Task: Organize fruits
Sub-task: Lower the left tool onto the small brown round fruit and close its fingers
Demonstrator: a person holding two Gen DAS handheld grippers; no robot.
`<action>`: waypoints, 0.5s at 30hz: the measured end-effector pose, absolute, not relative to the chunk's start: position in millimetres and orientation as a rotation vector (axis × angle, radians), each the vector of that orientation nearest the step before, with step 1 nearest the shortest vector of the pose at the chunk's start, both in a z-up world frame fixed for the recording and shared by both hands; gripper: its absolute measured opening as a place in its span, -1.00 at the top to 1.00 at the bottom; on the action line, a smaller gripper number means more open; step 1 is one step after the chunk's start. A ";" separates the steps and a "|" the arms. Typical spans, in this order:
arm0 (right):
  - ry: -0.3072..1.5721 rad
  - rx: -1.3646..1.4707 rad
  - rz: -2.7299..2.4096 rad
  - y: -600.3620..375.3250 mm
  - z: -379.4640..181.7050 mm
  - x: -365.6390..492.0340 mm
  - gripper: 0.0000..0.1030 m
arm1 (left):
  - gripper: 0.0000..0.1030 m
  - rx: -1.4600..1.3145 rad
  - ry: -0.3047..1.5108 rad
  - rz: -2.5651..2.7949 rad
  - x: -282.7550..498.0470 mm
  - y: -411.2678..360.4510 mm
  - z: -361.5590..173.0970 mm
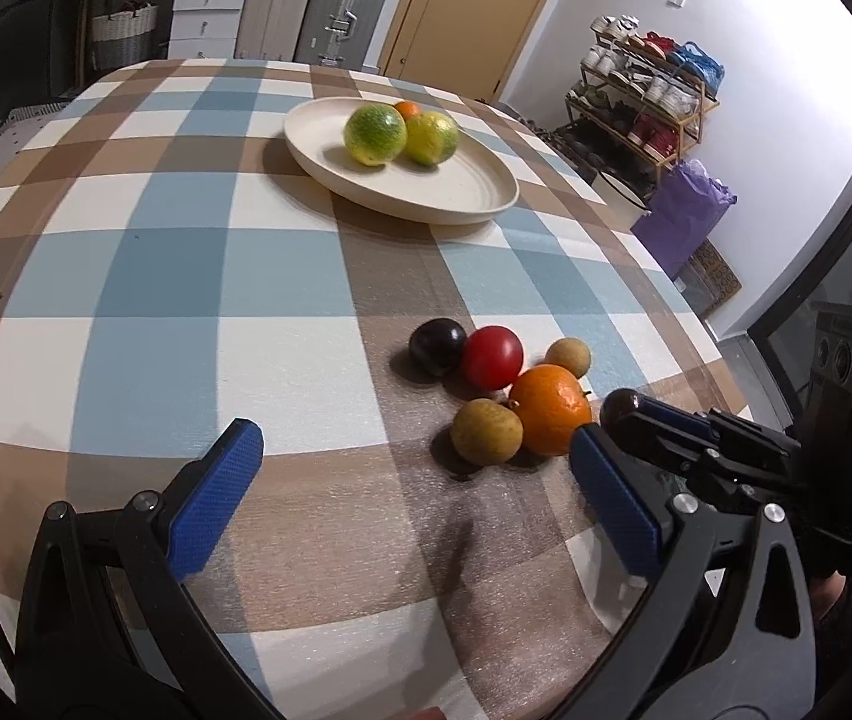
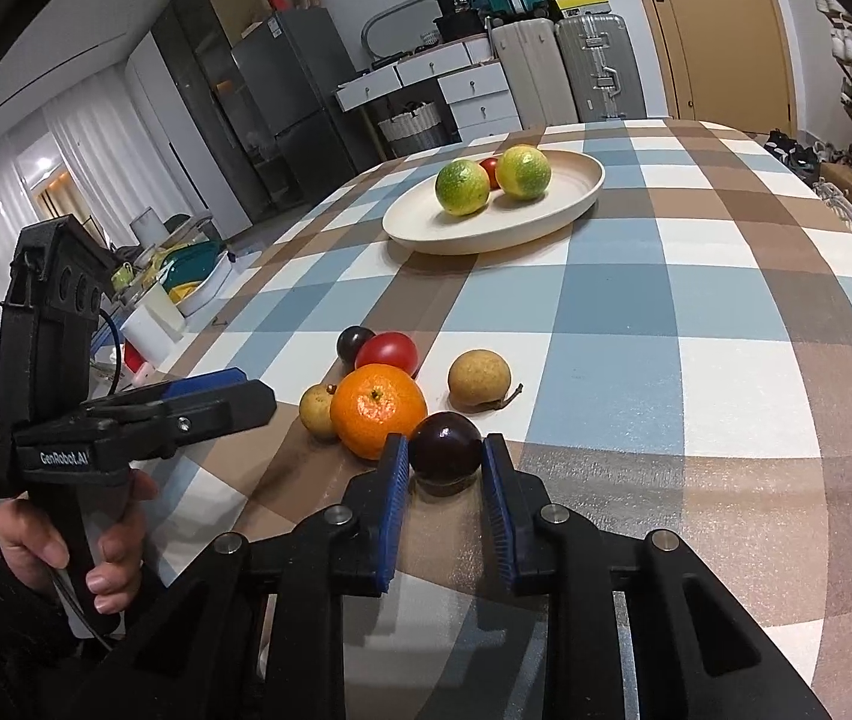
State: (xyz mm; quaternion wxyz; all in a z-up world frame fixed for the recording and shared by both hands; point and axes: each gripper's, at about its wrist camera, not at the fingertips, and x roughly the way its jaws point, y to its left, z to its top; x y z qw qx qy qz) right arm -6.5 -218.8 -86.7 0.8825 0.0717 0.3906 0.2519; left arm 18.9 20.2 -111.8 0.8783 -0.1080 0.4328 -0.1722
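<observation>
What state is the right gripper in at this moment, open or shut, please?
Shut on the dark plum: in the right wrist view the right gripper has both blue pads pressed against the plum's sides, beside the orange.

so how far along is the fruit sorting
Done: two green citrus and a small red fruit lie on the plate. In hand: right gripper shut on a dark plum. Left: orange, tomato, another plum, two brown fruits on the table.
</observation>
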 end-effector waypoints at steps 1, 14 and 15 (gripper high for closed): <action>0.811 0.152 0.526 -219.9 -86.2 -7.0 0.51 | -0.97 -0.222 0.908 -0.360 20.0 18.2 -112.8; 0.811 0.179 0.535 -226.0 -88.6 -7.1 0.51 | -0.68 -0.044 0.911 -0.403 26.7 -4.6 -117.9; 0.814 0.179 0.539 -225.5 -89.1 -6.6 0.51 | -0.64 -0.029 0.911 -0.414 28.0 -6.7 -117.7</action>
